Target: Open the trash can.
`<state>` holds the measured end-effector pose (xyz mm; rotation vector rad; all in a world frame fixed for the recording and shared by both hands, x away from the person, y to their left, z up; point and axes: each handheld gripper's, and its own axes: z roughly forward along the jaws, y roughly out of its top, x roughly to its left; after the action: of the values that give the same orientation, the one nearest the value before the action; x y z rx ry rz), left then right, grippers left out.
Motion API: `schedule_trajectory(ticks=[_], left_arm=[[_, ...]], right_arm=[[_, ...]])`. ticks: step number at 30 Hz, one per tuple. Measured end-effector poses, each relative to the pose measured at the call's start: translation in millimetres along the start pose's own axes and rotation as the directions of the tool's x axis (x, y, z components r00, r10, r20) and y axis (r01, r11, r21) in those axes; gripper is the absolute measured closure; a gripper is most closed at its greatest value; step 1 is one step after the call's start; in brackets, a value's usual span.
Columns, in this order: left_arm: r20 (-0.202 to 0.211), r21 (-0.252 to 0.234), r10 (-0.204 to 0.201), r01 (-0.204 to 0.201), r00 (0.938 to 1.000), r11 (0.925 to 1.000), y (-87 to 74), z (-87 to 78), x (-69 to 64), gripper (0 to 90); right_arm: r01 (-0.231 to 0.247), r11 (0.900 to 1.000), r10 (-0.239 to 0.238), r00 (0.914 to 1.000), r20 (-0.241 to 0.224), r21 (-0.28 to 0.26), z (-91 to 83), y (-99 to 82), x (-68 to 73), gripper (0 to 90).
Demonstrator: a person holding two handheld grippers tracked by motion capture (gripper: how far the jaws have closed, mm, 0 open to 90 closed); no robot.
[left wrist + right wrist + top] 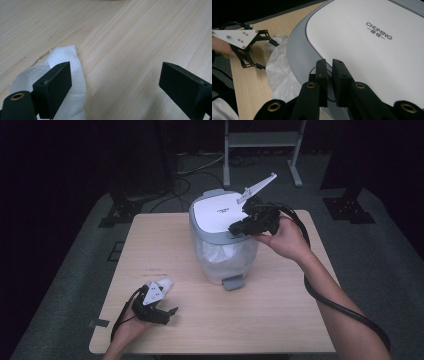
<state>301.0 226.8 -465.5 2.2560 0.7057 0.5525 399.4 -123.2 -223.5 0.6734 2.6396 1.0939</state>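
Bin [222,237] stands mid-worktop [280,310], nearer the far edge, lid down, plastic liner [280,72] bulging below the rim. My right gripper [329,75] has its jaws nearly closed at the lid's edge, probably to press or lift it. Left gripper [167,312], jaws wide, rests by the near-left corner over a tissue [66,75], ready to pick it up.
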Motion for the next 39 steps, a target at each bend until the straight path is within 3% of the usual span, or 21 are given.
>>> schedule_trajectory(ticks=[15,30,34,39], left_arm=[[0.004,0.008,0.001,-0.001,1.0,1.0,-0.3,1.1,-0.7,9.9],[0.01,0.015,0.007,-0.007,0.9999,0.9999,-0.1,2.1,-1.6,9.9],[0.011,0.017,0.012,-0.012,0.9999,0.9998,0.2,2.1,-2.1,9.9],[0.005,0.012,0.008,-0.008,1.0,0.9999,-0.4,0.9,-0.8,9.9]], right_arm=[[0.004,1.0,-0.004,0.9999,0.01,0.002,0.7,-0.6,0.4,89.6],[0.015,0.9998,-0.015,0.9998,0.011,-0.012,2.9,-2.2,3.7,89.8],[-0.008,0.9993,0.008,0.9999,-0.01,-0.037,2.8,-6.6,2.2,89.8],[0.007,0.999,-0.007,1.0,-0.002,-0.045,-0.6,-9.0,5.8,81.1]])
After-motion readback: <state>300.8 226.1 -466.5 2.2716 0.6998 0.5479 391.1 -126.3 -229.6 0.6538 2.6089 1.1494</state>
